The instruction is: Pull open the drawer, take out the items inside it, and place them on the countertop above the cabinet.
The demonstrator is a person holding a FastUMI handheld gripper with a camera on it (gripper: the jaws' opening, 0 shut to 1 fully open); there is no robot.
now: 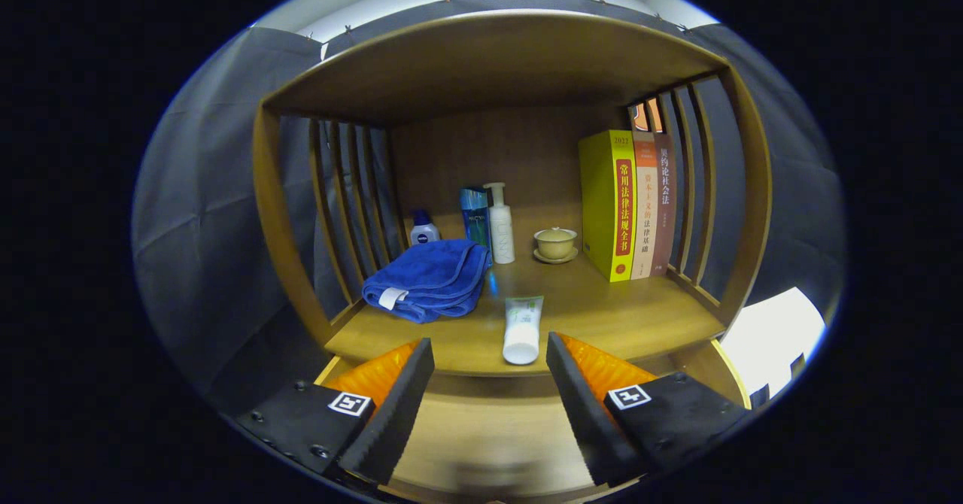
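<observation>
My gripper [489, 353] is open, with nothing between its fingers. Just ahead of the fingertips a white tube with a green end [522, 329] lies on the wooden countertop [632, 316], cap toward me, near the front edge. Below the countertop and between the fingers the open drawer [481, 436] shows its light wooden bottom, blurred; I see nothing lying in the part that shows.
On the countertop a folded blue towel [429, 278] lies at the left. Behind it stand a small white bottle [423, 229], a blue bottle [475, 217] and a white pump bottle [501, 224]. A lidded cup on a saucer [555, 244] and three upright books [628, 203] are at the right. Slatted sides and a top board enclose the shelf.
</observation>
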